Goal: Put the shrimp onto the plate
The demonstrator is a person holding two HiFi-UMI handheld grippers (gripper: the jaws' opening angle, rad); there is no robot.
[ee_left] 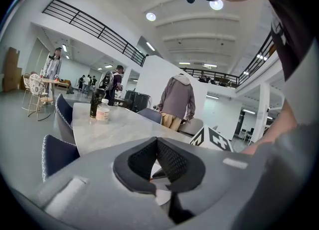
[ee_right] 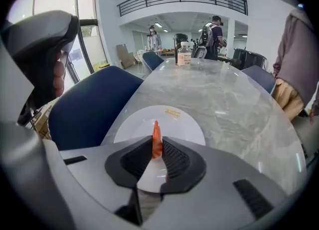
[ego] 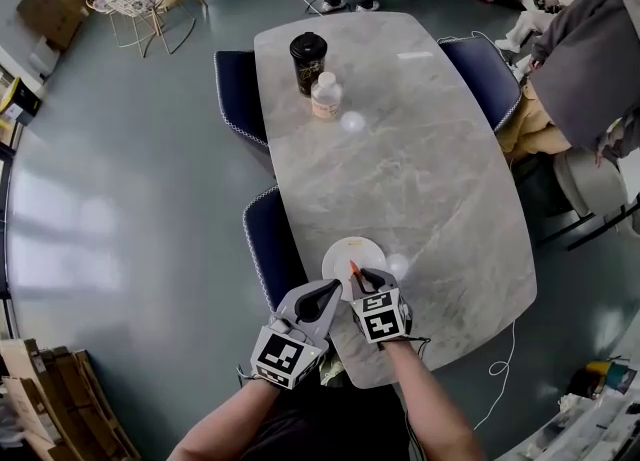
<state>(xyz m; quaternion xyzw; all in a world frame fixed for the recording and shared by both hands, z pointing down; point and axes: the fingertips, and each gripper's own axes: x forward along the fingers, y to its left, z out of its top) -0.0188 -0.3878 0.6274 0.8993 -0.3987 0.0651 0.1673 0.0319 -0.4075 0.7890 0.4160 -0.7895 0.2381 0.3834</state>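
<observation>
While I am looking down through the head view, my right gripper (ego: 357, 274) is hovering at the near end of the marble table (ego: 420, 169). Its tips are sitting over the 6 o'clock rim of the white plate (ego: 345, 248), and the orange shrimp (ego: 353, 268) is poking out between them. My left gripper (ego: 328, 296) is hanging just beside it, at its 8 o'clock and off the plate. Far toward 12 o'clock a dark cup (ego: 308, 57) and a small bottle (ego: 326, 95) are standing side by side, well apart from my work.

In the left gripper view, the ribbed pads (ee_left: 173, 162) are meeting at their tips with nothing between them. Only a sliver of white plate is showing through the gap lower down.

In the right gripper view, my jaws are clamping the shrimp (ee_right: 156, 139) around its middle, with its thin end pointing to 12 o'clock above the pads. The plate (ee_right: 182, 124) is lying directly beneath and beyond it. I cannot tell whether the lower end is touching the plate.

I am judging the shrimp to be light, soft and somewhat slick, so a squeeze across the thick middle is suiting it better than one on the thin end. A hard pinch could be crushing it, and a loose one letting it slide. Lowering close to the plate before parting the jaws should be keeping it from bouncing off.
</observation>
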